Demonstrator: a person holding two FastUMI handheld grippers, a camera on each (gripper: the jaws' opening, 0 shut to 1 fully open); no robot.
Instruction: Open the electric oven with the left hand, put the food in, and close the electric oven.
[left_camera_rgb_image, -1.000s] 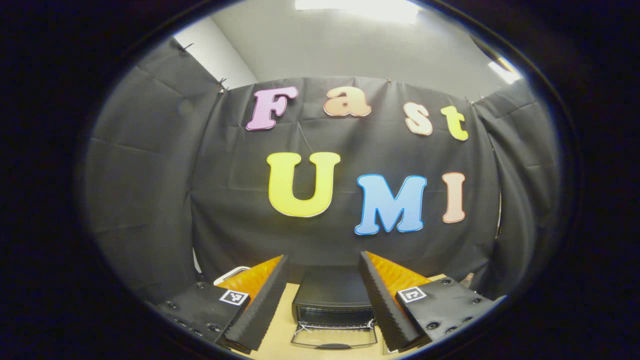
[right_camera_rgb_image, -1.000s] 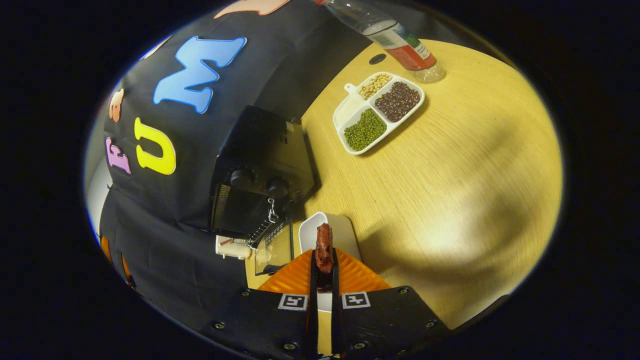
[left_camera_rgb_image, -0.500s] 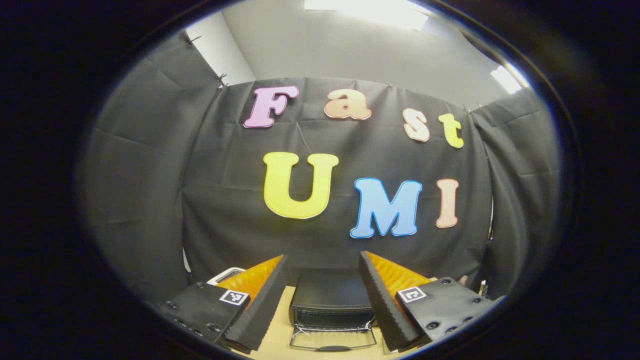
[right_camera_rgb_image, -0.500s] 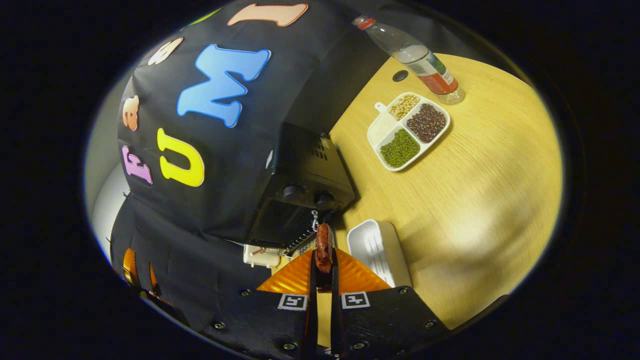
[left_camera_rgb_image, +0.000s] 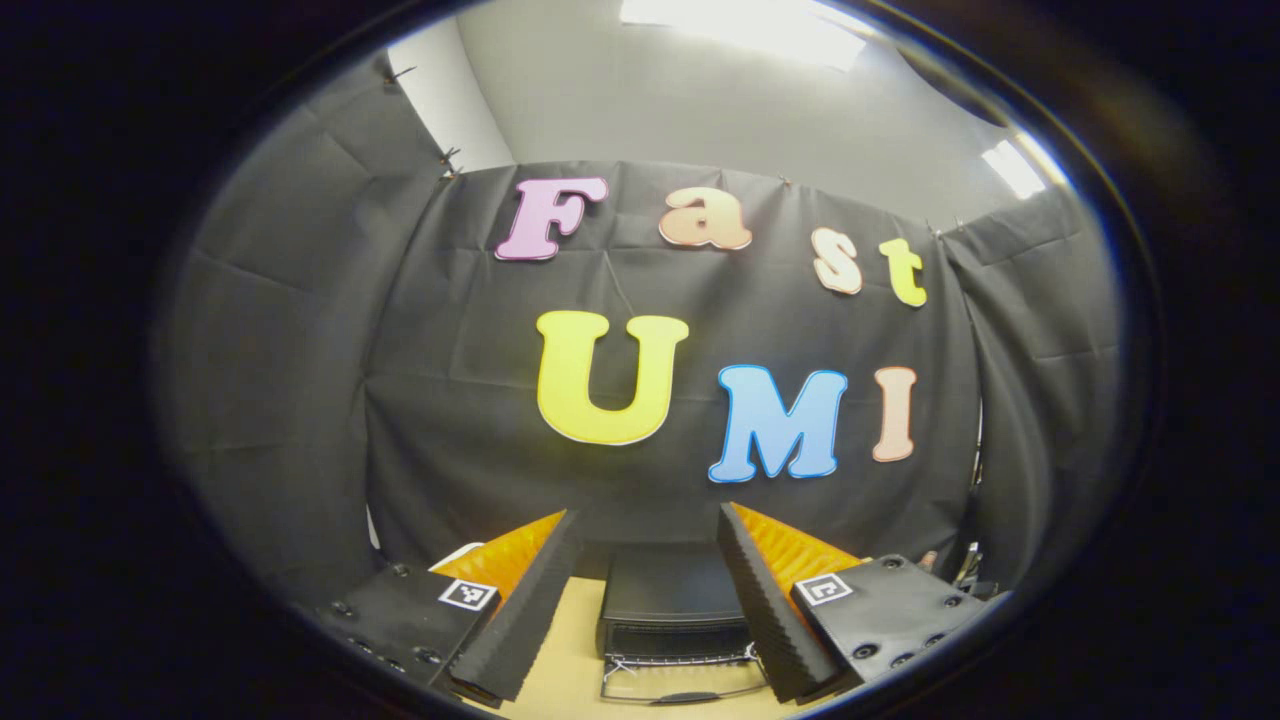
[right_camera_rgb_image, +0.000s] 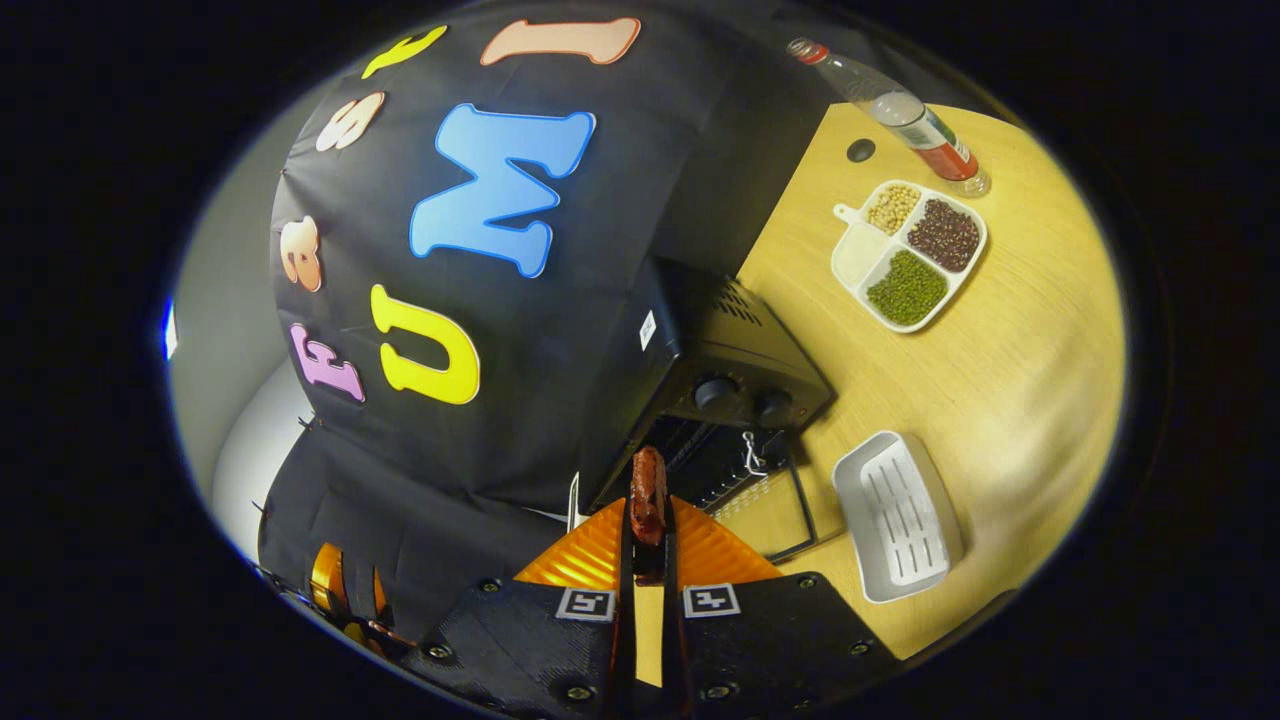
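In the left gripper view, the left gripper (left_camera_rgb_image: 645, 600) points at the booth wall, its fingers (left_camera_rgb_image: 520, 620) spread wide apart with nothing between them. Through the gap the oven (left_camera_rgb_image: 672, 600) sits on the table (left_camera_rgb_image: 565, 660) against the cloth, its door (left_camera_rgb_image: 680, 685) dropped open and lying flat toward the camera, with the rack edge at the mouth. A bit of white tray rim (left_camera_rgb_image: 455, 552) peeks out behind the left finger.

In the right gripper view, going from left to right: the other gripper (right_camera_rgb_image: 340, 585) shows at the lower left edge, low against the cloth. Next, the right gripper (right_camera_rgb_image: 648, 560) has its fingers (right_camera_rgb_image: 625, 580) pressed close together, clamped on the food (right_camera_rgb_image: 648, 495), a reddish-brown sausage-like piece that sticks up past the fingertips. The food is in the air just before the open mouth of the oven (right_camera_rgb_image: 730, 360), not yet inside. The oven stands tilted in this view, two knobs (right_camera_rgb_image: 715, 392) on its front panel, and its glass door (right_camera_rgb_image: 770, 500) lies open on the table (right_camera_rgb_image: 1000, 330). Just right of the door lies a white ribbed dish (right_camera_rgb_image: 897, 515). Farther up and right, well apart from the oven, lies a divided plate (right_camera_rgb_image: 908, 252) with green, dark and pale beans in its compartments. Beside that, at the table's far edge, stands a bottle (right_camera_rgb_image: 905, 110) with a red cap.
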